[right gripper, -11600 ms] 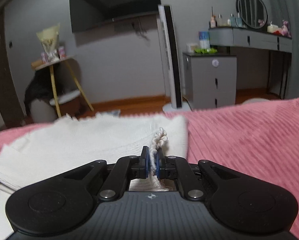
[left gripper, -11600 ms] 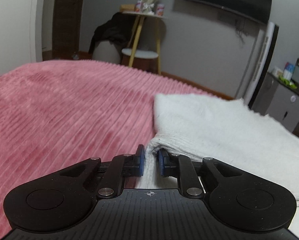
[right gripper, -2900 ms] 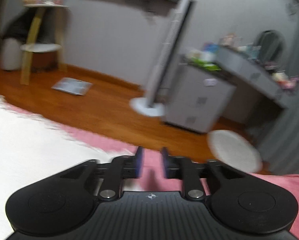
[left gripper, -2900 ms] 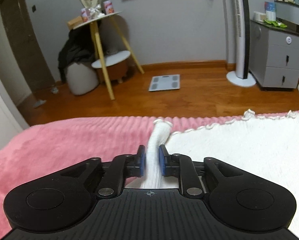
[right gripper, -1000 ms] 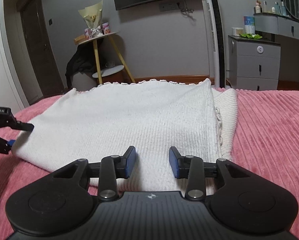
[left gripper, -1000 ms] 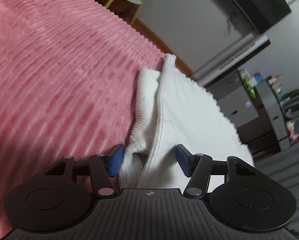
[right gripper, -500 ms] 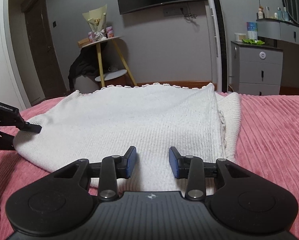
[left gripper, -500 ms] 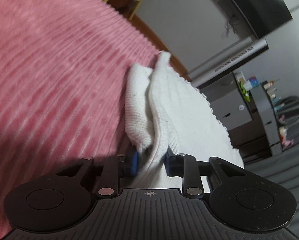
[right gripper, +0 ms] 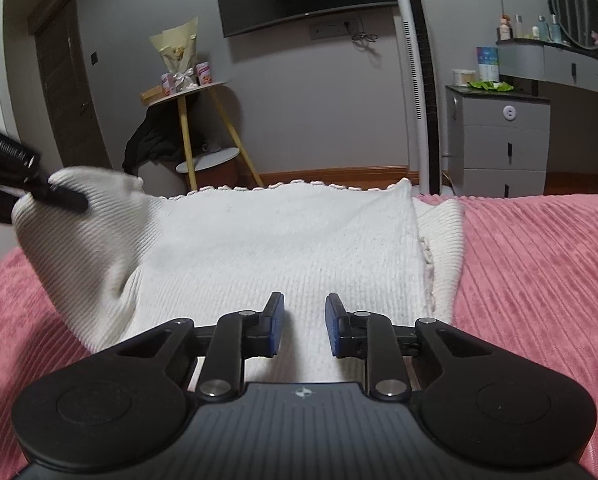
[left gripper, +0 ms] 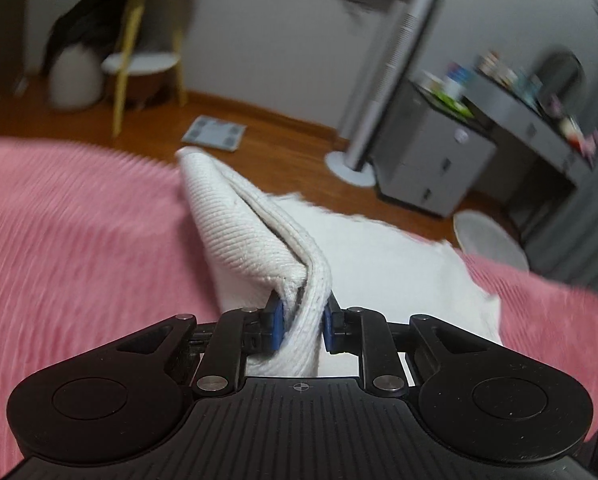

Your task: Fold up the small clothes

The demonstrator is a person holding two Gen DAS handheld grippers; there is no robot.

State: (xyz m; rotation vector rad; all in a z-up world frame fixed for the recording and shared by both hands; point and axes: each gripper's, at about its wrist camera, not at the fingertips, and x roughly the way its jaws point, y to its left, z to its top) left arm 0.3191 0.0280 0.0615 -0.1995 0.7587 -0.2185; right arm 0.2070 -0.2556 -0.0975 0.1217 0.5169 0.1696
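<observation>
Pink bedding: a ribbed pink plush bedspread (right gripper: 539, 264) covers the bed under everything.
Room: grey walls, a wooden floor, a white tower fan (right gripper: 419, 92), a grey drawer cabinet (right gripper: 499, 148), a yellow-legged side table (right gripper: 195, 120).
Containers: no holder with contents can be made out.
Garment: a white ribbed knit sweater (right gripper: 283, 248) lies flat on the bedspread, its left edge lifted.
Left gripper (left gripper: 301, 326): pinching that raised edge between its blue pads.
Right gripper (right gripper: 301, 330): spread apart, low over the sweater's near hem, holding nothing.
</observation>
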